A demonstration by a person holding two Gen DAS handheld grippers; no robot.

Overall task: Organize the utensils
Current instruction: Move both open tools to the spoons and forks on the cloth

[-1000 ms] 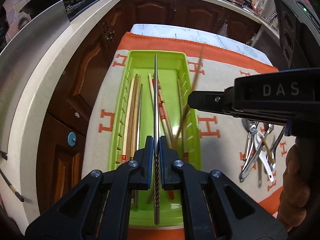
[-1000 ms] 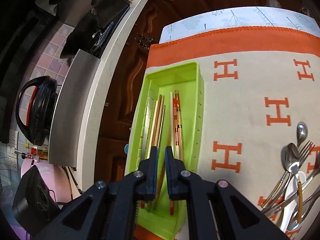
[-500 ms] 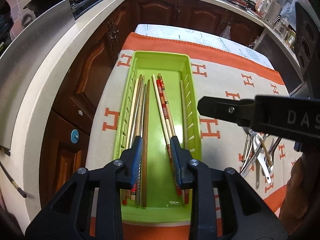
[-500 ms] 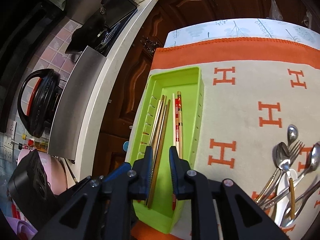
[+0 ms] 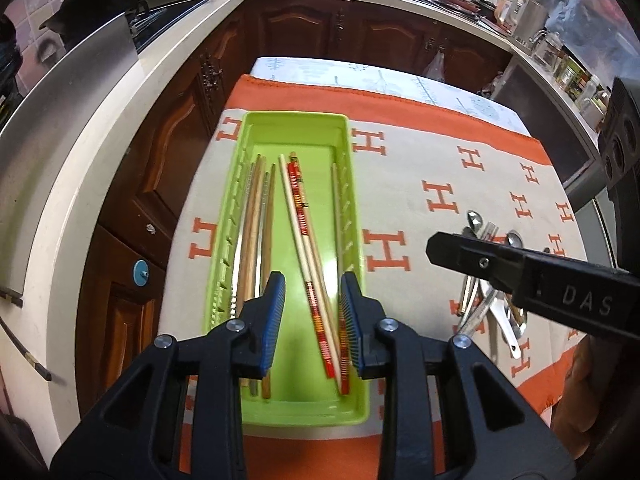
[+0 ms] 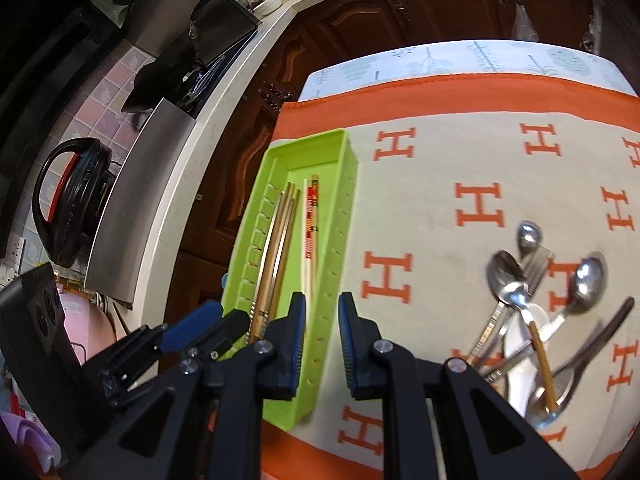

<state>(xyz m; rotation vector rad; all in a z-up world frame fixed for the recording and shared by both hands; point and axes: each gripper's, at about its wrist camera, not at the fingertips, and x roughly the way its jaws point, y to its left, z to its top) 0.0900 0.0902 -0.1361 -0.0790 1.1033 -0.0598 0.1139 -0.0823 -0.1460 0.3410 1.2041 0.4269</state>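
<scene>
Lying lengthwise in the green tray, the chopsticks form two groups: wooden ones along its nine o'clock wall, red-patterned ones slanting toward five o'clock. The spoons and forks lie heaped on the H-patterned cloth at the tray's three o'clock, well apart from it. Both claws are released and empty — the left claw above the tray's near end, the right claw over its near right wall. The cutlery probably comes next: single out one handle at the heap's edge — crossed handles could drag neighbours along — and pinch it mid-shaft.
</scene>
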